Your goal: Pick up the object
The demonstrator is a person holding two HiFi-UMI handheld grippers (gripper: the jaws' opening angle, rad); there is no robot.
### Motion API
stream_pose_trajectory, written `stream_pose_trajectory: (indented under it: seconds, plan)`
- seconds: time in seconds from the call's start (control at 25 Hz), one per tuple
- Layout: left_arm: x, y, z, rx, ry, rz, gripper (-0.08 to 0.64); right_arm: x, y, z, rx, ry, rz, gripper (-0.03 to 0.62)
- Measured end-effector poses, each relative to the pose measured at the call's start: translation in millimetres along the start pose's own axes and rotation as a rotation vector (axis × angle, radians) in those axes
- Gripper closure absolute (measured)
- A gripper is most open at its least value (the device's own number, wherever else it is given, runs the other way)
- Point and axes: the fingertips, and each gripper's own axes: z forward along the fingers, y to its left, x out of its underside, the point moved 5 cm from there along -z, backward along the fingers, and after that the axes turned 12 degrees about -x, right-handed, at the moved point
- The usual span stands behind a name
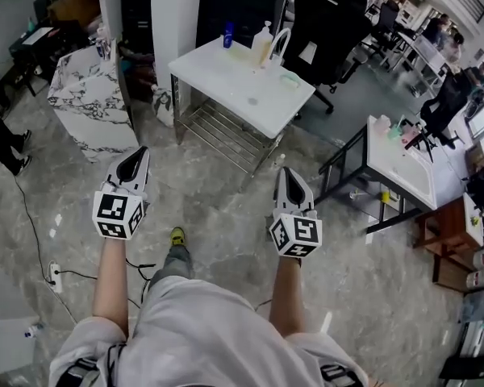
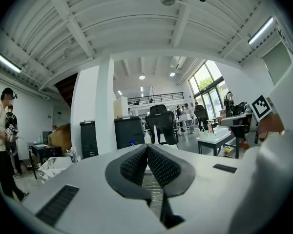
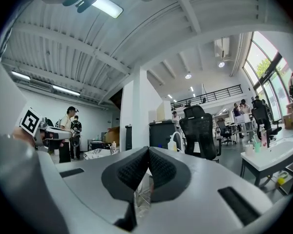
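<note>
A white table (image 1: 226, 77) stands ahead of me on a wire-shelf frame. On its far part are a small blue bottle (image 1: 227, 33), a pale pump bottle (image 1: 263, 43) and a white looped piece (image 1: 280, 45). Which of these the task means I cannot tell. My left gripper (image 1: 136, 155) and right gripper (image 1: 289, 172) hang over the grey floor, well short of the table, both pointing toward it. In the left gripper view the left gripper (image 2: 147, 148) has its jaws pressed together with nothing between them. The right gripper (image 3: 148, 150) is likewise shut and holds nothing.
A marble-patterned cabinet (image 1: 89, 95) stands at the left, a black office chair (image 1: 327, 22) behind the table. A second white table (image 1: 403, 164) and a wooden cabinet (image 1: 452, 232) are at the right. A power strip (image 1: 52, 274) with cable lies on the floor. A person's legs (image 1: 2, 139) show far left.
</note>
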Motion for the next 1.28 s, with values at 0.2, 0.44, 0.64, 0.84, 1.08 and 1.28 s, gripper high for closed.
stream_pose_trajectory:
  seconds: [0.2,0.44,0.64,0.84,1.08,1.28]
  plan:
    - [10,34,74,0.025,0.012,-0.014,0.54,3,-14,72,0.028,0.021,-0.007,0.588]
    - [16,85,168,0.068,0.039,-0.036,0.54,0,-22,167,0.067,0.063,-0.013,0.587]
    - [18,122,240,0.114,0.037,-0.052,0.54,-4,-23,235,0.105,0.08,-0.02,0.586]
    - [30,141,285,0.15,0.045,-0.069,0.54,4,-25,274,0.133,0.102,-0.018,0.586]
    - [33,144,331,0.192,0.052,-0.078,0.54,1,-44,303,0.177,0.101,-0.025,0.586]
    - [38,141,371,0.225,0.054,-0.065,0.54,7,-64,333,0.204,0.094,-0.016,0.586]
